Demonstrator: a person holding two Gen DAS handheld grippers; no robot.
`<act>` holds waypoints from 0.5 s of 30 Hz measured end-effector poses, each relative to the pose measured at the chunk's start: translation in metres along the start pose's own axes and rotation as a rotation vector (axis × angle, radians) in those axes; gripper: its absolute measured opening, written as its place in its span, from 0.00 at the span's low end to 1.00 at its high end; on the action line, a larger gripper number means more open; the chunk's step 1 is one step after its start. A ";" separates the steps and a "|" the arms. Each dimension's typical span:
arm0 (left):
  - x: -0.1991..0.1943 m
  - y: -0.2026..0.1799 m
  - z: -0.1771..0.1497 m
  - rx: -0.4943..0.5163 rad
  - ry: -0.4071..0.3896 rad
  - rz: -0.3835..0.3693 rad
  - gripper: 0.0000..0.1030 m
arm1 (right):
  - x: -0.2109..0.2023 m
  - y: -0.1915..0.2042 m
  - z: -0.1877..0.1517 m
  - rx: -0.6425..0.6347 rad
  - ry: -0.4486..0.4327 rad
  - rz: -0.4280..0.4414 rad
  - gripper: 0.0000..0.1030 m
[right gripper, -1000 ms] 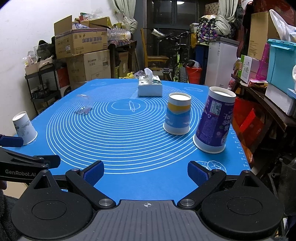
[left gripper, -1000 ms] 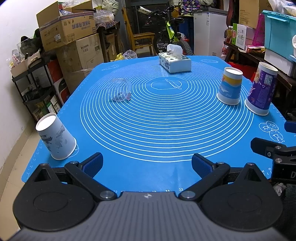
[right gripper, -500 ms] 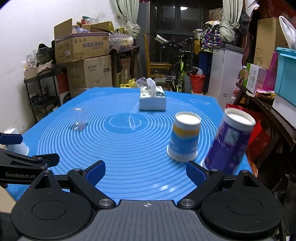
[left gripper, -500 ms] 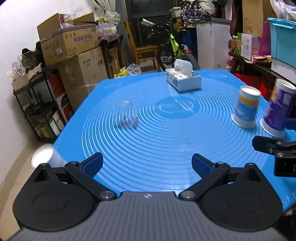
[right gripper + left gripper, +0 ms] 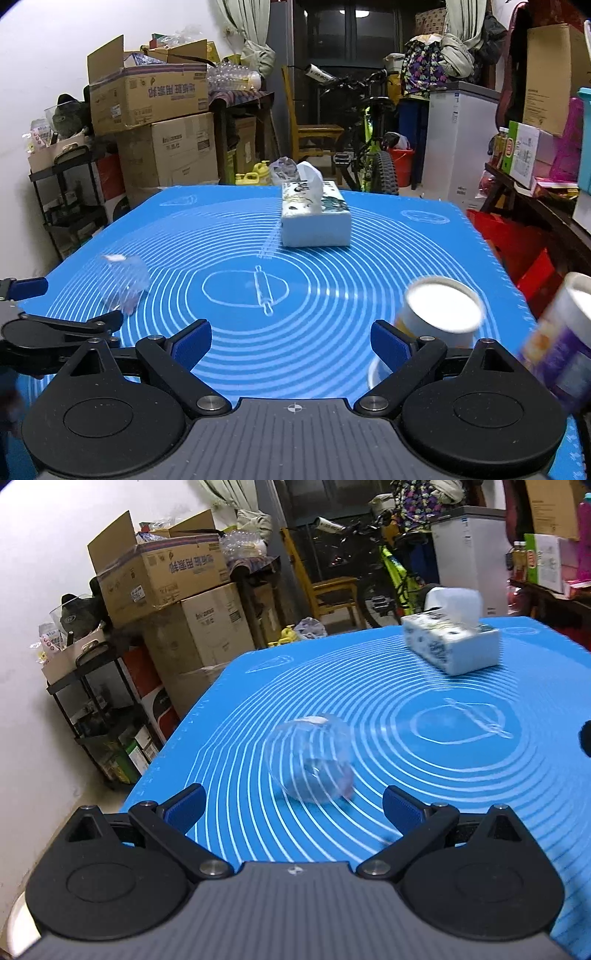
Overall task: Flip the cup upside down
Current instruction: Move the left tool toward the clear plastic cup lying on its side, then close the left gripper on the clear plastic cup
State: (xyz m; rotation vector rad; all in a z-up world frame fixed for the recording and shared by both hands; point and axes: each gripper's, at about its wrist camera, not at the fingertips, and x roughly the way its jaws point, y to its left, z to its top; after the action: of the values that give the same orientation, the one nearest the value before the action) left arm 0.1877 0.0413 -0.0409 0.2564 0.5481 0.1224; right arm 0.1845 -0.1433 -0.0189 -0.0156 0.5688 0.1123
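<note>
A clear plastic cup lies on its side on the blue mat, its mouth toward the left wrist camera. My left gripper is open and empty, with the cup just beyond and between its fingertips. The cup also shows in the right wrist view, at the left, beyond the left gripper's fingers. My right gripper is open and empty over the mat's near edge. A yellow and blue paper cup stands upside down by its right fingertip.
A tissue box stands at the far middle of the mat; it also shows in the left wrist view. A purple paper cup stands upside down at the right edge. Cardboard boxes, shelves and a bicycle stand beyond the table.
Both grippers have moved forward over the mat. The left one has closed in on the clear cup. The white paper cup at the left has gone out of view. Both stay open.
</note>
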 end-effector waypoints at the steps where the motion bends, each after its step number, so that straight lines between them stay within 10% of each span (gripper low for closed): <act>1: 0.006 0.002 0.001 -0.006 -0.006 0.004 0.98 | 0.005 0.001 0.002 -0.002 0.000 0.000 0.91; 12: 0.046 0.007 0.012 -0.090 0.031 -0.079 0.94 | 0.022 0.004 0.002 -0.005 0.003 -0.008 0.91; 15: 0.048 0.008 0.017 -0.090 0.019 -0.080 0.73 | 0.022 0.003 0.001 -0.007 0.004 -0.015 0.91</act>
State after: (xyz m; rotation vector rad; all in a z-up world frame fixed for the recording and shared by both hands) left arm 0.2363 0.0545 -0.0486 0.1457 0.5696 0.0719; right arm 0.2027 -0.1377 -0.0298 -0.0271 0.5719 0.0992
